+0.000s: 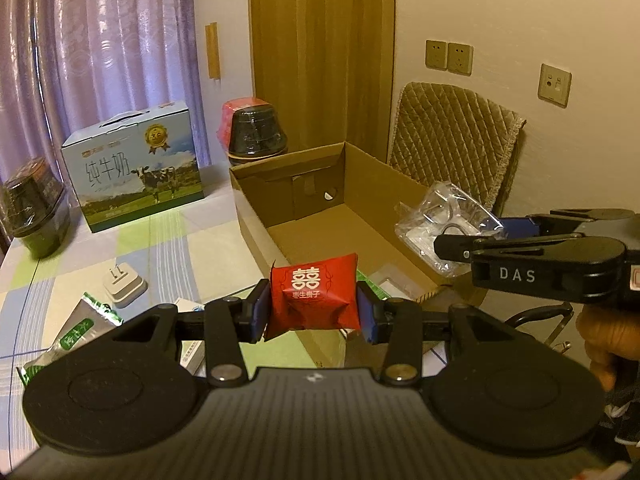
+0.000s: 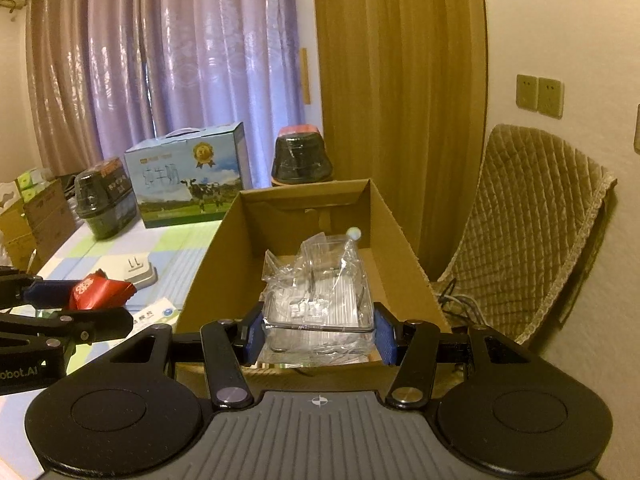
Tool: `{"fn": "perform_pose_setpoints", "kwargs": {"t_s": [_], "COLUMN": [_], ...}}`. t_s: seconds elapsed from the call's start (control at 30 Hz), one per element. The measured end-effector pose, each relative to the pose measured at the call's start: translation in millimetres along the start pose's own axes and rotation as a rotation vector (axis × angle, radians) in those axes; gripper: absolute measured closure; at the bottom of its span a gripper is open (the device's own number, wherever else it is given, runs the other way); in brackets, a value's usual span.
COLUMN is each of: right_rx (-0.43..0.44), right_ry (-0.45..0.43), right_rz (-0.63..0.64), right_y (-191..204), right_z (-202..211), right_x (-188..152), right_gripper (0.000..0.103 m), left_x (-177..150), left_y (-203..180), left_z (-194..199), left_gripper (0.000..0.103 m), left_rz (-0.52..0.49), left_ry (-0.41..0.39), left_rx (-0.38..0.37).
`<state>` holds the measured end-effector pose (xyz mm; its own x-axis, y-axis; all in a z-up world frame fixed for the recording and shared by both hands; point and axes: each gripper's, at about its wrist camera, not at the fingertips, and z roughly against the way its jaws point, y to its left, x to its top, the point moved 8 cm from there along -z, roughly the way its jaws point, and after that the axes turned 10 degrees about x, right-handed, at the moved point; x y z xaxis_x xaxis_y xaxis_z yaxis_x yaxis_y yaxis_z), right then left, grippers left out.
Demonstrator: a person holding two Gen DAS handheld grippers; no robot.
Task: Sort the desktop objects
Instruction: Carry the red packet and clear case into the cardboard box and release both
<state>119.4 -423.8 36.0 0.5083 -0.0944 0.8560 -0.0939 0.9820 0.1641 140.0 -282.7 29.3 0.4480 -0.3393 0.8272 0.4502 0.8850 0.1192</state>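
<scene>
I hold both loads at the cardboard box (image 2: 224, 240), mid-frame. Left gripper (image 1: 313, 304) jaws clamp the red packet (image 1: 314, 298); right gripper (image 2: 318, 334) jaws clamp the clear plastic pack (image 2: 320, 300). Next, I judge: lower and release inside.

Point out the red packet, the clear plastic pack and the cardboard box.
Red packet (image 1: 314, 296), left wrist view, printed front.
Clear plastic pack (image 2: 320, 300), right wrist view, middle.
Cardboard box (image 1: 256, 224), left wrist view, left wall.

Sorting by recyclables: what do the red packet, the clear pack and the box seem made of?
Red packet: glossy printed film, probably plastic, creased and pinched at the corners. Clear pack: thin transparent plastic, crinkled, with glints. Box: matte brown corrugated cardboard, raw cut edges.
</scene>
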Motion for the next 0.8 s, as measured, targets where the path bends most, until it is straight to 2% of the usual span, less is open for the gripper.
{"fn": "perform_pose_setpoints", "kwargs": {"t_s": [0.33,0.8], "right_rx": [-0.006,-0.026], "right_ry": [-0.004,-0.019], "right_rz": [-0.014,-0.047], "right_y": [-18,-42], "right_z": [-9,-19], "right_x": [6,8], "right_gripper": [0.052,0.052], "left_x": [14,15], "left_y": [-14,-33], "left_z": [-22,-57], "left_gripper": [0.064,0.064], "left_rz": [-0.037,-0.059], "left_ry": [-0.007,0.018], "left_rx": [-0.011,-0.044]}}
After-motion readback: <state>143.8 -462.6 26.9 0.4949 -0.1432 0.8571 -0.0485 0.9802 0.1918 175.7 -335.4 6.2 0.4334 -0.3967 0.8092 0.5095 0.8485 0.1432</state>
